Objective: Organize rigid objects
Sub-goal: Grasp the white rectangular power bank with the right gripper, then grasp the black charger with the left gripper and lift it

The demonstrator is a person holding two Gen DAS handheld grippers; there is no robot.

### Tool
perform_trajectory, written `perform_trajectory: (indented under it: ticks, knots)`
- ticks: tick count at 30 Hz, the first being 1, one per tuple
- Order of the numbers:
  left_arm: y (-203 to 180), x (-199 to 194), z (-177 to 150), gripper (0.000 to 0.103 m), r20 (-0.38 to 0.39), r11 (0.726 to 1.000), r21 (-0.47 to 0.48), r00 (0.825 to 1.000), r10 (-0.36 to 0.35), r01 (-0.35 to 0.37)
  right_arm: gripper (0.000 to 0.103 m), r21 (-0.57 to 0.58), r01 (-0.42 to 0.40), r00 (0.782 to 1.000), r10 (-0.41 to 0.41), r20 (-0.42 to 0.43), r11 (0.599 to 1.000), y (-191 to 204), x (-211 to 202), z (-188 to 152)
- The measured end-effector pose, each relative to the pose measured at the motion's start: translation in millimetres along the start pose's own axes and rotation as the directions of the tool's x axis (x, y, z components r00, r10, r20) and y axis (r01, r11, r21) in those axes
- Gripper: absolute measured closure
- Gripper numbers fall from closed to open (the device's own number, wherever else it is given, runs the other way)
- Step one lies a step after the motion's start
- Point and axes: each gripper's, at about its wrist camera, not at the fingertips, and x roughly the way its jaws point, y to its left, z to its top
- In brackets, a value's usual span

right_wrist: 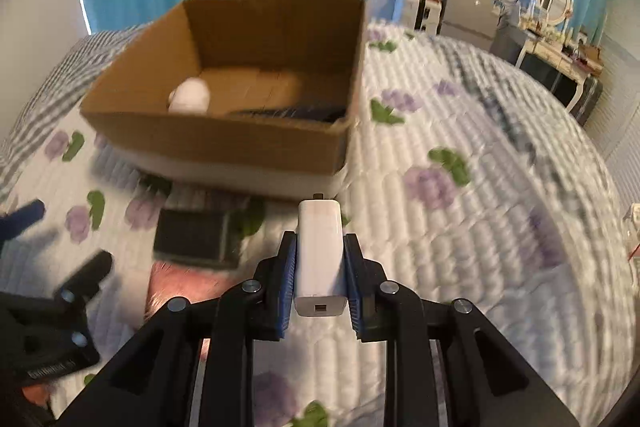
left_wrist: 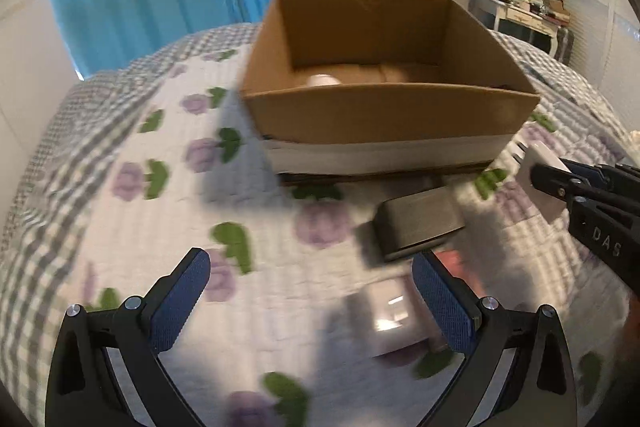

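My right gripper [right_wrist: 320, 245] is shut on a white power adapter [right_wrist: 320, 267], held just above the quilt in front of an open cardboard box [right_wrist: 224, 139]. The box holds a white rounded object [right_wrist: 190, 95] and a dark flat object [right_wrist: 288, 115]. In the left wrist view my left gripper [left_wrist: 316, 291] stands open over the bed, nothing between its pads. A black rectangular case [left_wrist: 420, 223] lies just beyond its right finger, and a small white boxy item [left_wrist: 392, 319] lies blurred beside that finger. The right gripper [left_wrist: 548, 179] with the adapter [left_wrist: 540, 159] shows at the right edge.
Everything rests on a bed with a white quilt [left_wrist: 160, 227] printed with purple flowers. A pink patch [right_wrist: 180, 287] shows near the black case [right_wrist: 192, 235]. My left gripper [right_wrist: 60, 239] is at the lower left. Blue curtains, a wall TV and a dresser stand beyond the bed.
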Motion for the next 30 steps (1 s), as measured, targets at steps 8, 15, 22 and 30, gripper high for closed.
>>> perform_trajectory:
  ticks: [8,15,22,30]
  knots:
    - [-42,32,17,0.002,-0.062,0.999,0.004,0.997,-0.050,0.050,0.081,0.032,-0.011,0.999,0.012,-0.034,0.999,-21,13,7]
    - [-56,65,23,0.015,-0.130,0.997,-0.052,0.990,-0.058,0.052,0.081,0.060,-0.027,0.998,0.030,-0.054,0.998,-31,19,7]
    - [-63,70,18,0.030,-0.144,0.998,-0.030,0.988,-0.062,0.058,0.081,0.062,-0.028,0.998,0.032,-0.053,0.998,-30,18,6]
    - [-48,36,9,0.032,-0.109,0.996,-0.070,0.992,-0.067,0.059,0.081,0.070,-0.028,1.000,0.029,-0.003,0.997,-29,0,2]
